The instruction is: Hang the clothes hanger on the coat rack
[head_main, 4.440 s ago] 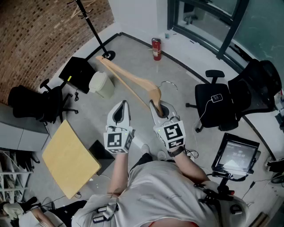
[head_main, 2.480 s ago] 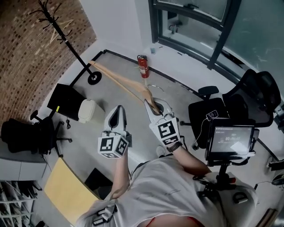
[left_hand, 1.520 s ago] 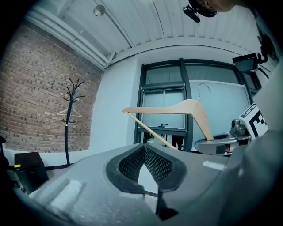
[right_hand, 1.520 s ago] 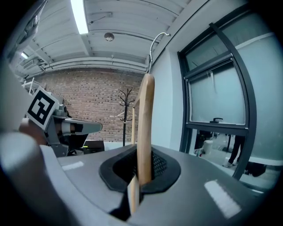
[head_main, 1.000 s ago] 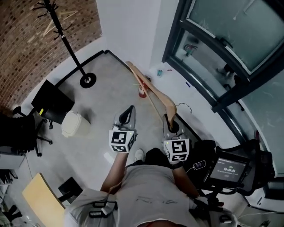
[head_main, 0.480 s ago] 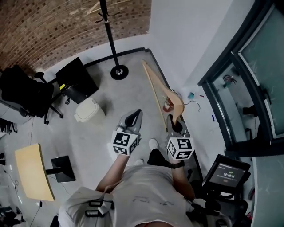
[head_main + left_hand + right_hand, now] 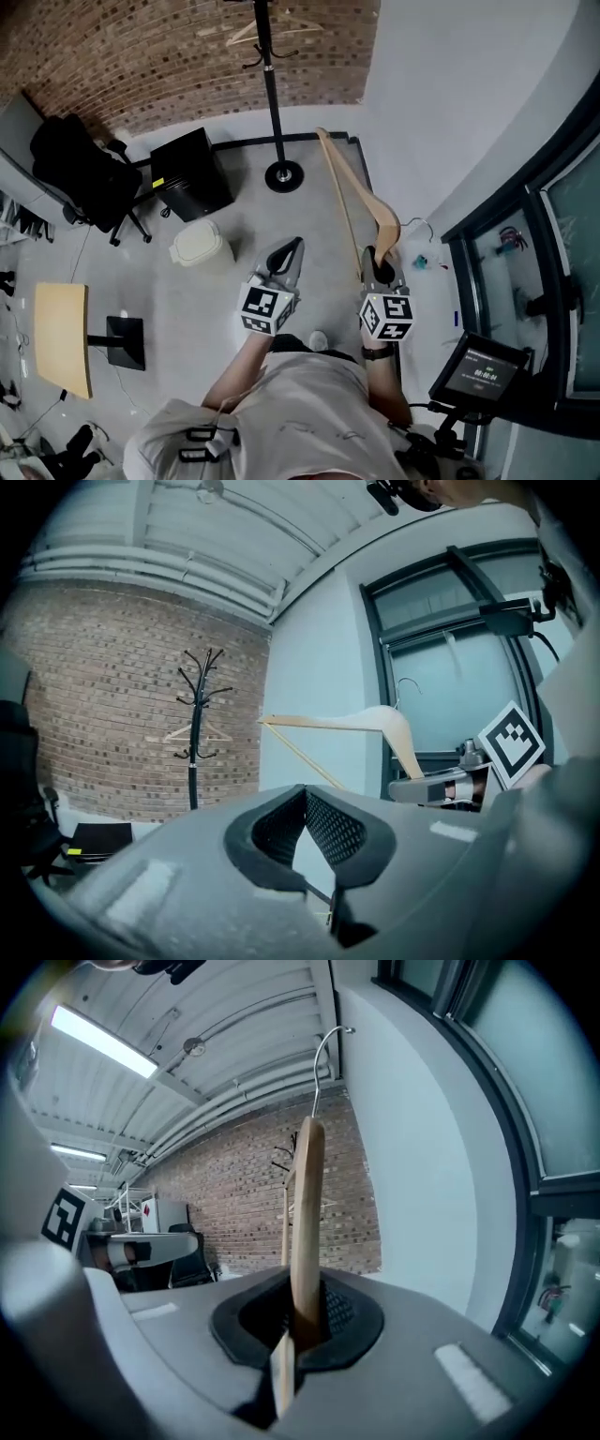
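A black coat rack [image 7: 272,94] stands before the brick wall, with a wooden hanger [image 7: 267,28] hung on it. My right gripper [image 7: 378,265] is shut on one end of a second wooden clothes hanger [image 7: 352,192], which reaches out toward the rack's base [image 7: 283,175]. In the right gripper view that hanger [image 7: 305,1213] rises upright from between the pads, its metal hook [image 7: 323,1054] on top. My left gripper [image 7: 292,246] is beside it, shut and empty. The left gripper view shows the rack [image 7: 192,733] far off, with the held hanger [image 7: 366,726] to its right.
Left of the rack sit a black office chair [image 7: 80,173], a black box [image 7: 192,173] and a white bin [image 7: 197,246]. A wooden tabletop [image 7: 61,337] lies at the left edge. A screen on a stand [image 7: 478,370] and a dark window frame [image 7: 525,216] are on the right.
The person has turned and walked toward the coat rack, which now stands centred at the top of the head view. Both grippers came along; the right still grips the hanger.
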